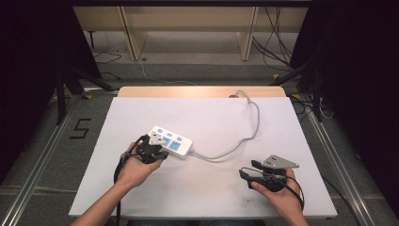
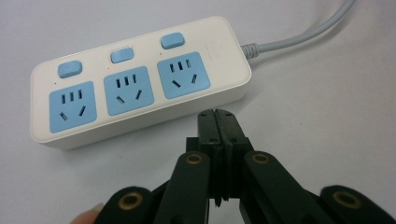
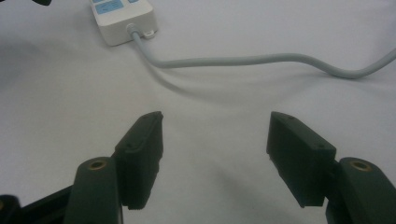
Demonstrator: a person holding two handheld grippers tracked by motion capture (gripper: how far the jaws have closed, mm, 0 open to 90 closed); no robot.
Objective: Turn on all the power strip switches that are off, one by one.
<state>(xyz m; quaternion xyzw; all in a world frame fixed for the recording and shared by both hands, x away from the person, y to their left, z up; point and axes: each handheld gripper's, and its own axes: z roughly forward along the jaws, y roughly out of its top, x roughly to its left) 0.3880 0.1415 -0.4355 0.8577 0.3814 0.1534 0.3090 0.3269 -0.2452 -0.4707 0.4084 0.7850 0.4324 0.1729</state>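
Note:
A white power strip (image 1: 171,141) with three blue sockets and three blue switches lies left of centre on the white table. In the left gripper view the strip (image 2: 135,79) lies just beyond my left gripper (image 2: 216,116), whose jaws are pressed together with nothing between them. From above, that left gripper (image 1: 153,143) sits at the strip's near left end. My right gripper (image 1: 248,170) rests at the front right with its jaws wide apart and empty (image 3: 215,140). The strip's grey cable (image 1: 235,143) curves to the far edge; its near stretch (image 3: 243,60) lies ahead of the right gripper.
The white sheet (image 1: 202,188) covers the wooden table, with bare room in front and at the back left. Dark stands and loose cables (image 1: 282,52) crowd the floor beyond. A wooden bench frame (image 1: 188,23) stands at the back.

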